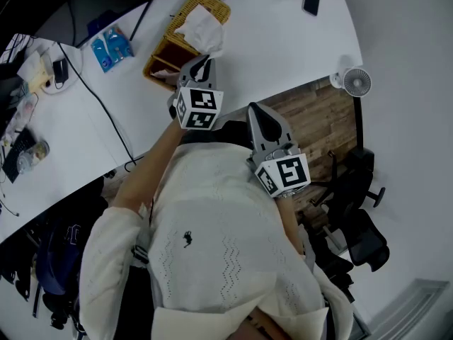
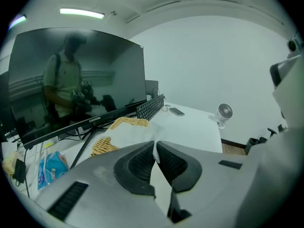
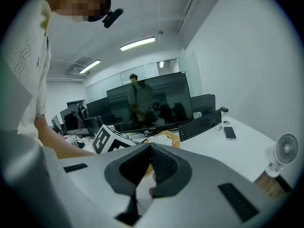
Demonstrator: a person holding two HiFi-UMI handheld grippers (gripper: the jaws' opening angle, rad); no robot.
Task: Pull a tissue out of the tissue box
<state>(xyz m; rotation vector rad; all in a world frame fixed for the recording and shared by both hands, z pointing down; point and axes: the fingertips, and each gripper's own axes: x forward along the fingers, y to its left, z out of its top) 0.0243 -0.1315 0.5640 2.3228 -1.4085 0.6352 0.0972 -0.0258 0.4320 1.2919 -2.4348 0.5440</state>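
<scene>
From the head view, the left arm reaches forward and puts the left gripper (image 1: 203, 68) at the tissue (image 1: 202, 28) rising from the wicker tissue box (image 1: 172, 48), while the right gripper (image 1: 263, 122) is held back near the body. The left gripper view shows its jaws pinched on the tissue's edge. In the right gripper view the jaws meet at the tips, apparently on nothing.

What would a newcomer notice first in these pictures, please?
The crumpled white tissue rising from the woven wicker tissue box on the white desk draws the eye, pinched by the left gripper. The right gripper hangs shut short of the desk, close to the person's white sweater.
</scene>
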